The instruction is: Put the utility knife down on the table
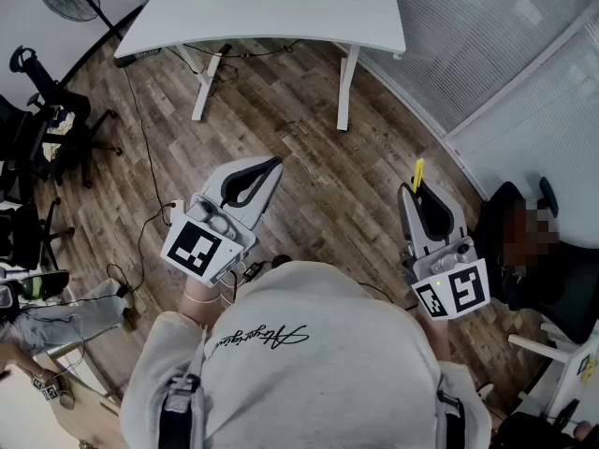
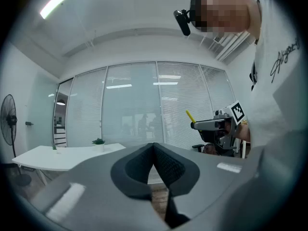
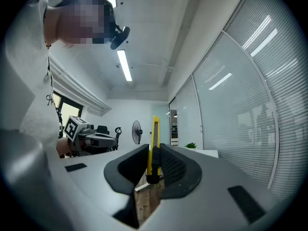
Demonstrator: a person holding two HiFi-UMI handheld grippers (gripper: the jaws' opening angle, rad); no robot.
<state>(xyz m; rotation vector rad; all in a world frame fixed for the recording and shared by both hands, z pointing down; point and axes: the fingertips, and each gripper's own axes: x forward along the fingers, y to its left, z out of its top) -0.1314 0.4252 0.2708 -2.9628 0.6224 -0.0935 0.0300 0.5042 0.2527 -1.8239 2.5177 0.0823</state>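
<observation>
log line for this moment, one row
right gripper: shut on utility knife | left gripper: shut, empty | white table: ahead, apart from both grippers | task: knife not yet down

I had the head camera looking steeply down from above the person's shoulders [image 1: 309, 335], the white table [image 1: 262, 12] well ahead; the camera on the left gripper [image 1: 271, 165] rode close behind its jaws, level, facing that table; the right gripper [image 1: 418, 187] carried its own likewise; both gripper views shared the table, and each caught the other gripper.
</observation>
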